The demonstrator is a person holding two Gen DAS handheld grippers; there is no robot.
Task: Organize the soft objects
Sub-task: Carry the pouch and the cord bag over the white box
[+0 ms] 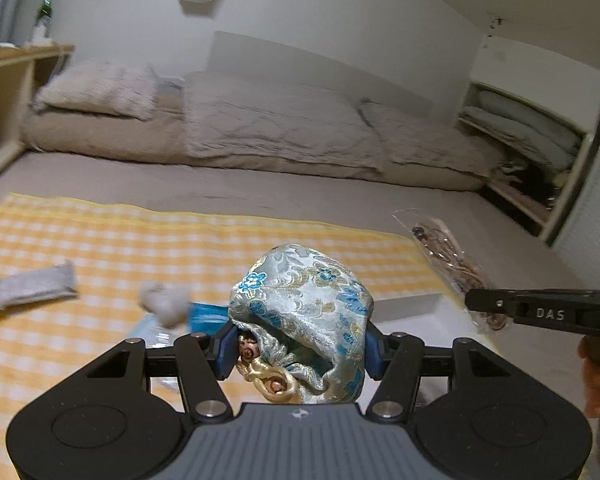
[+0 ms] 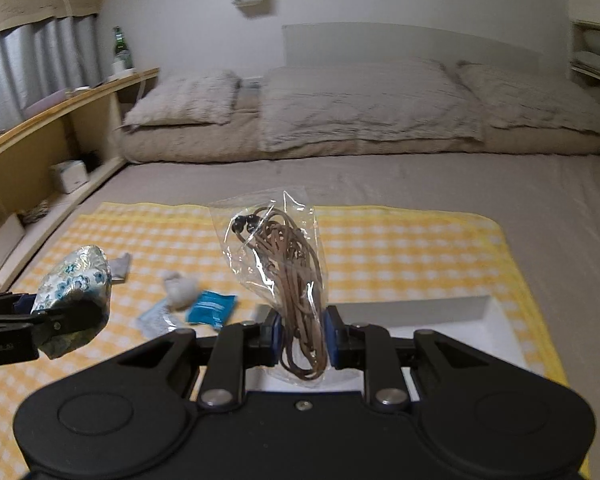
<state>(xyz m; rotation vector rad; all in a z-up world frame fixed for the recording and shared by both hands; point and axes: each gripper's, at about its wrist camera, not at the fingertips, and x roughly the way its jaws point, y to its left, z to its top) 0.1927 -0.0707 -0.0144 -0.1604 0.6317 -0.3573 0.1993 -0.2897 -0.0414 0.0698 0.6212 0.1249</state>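
The left gripper (image 1: 298, 350) fills the bottom of the left wrist view, its jaws clamped on a silvery brocade pouch (image 1: 304, 312) with blue flowers and a gold cord, held above the yellow checked cloth (image 1: 140, 248). In the right wrist view the right gripper (image 2: 302, 336) sits low at centre, jaws pinched narrow on a clear plastic bag of brown cord (image 2: 284, 264) that stands up between them.

The cloth is spread over a grey bed sheet (image 2: 420, 176) across the middle of both views. On it, left of centre in the right wrist view, lie a white fluffy ball (image 2: 180, 288), a blue packet (image 2: 212, 308), a pale clear packet (image 2: 154, 320) and, further back, a small grey pad (image 2: 122, 266). A white tray (image 2: 452, 320) lies at lower right, partly behind the right gripper.

Across the upper half, folded beige bedding (image 2: 364, 108) and a fluffy pillow (image 2: 188, 100) line the white wall. A wooden shelf (image 2: 60, 120) runs down the left edge, with a green bottle (image 2: 120, 50) on top and grey curtains (image 2: 32, 68) in the upper left. An open closet (image 1: 532, 140) with folded bedding shows at the right of the left wrist view.
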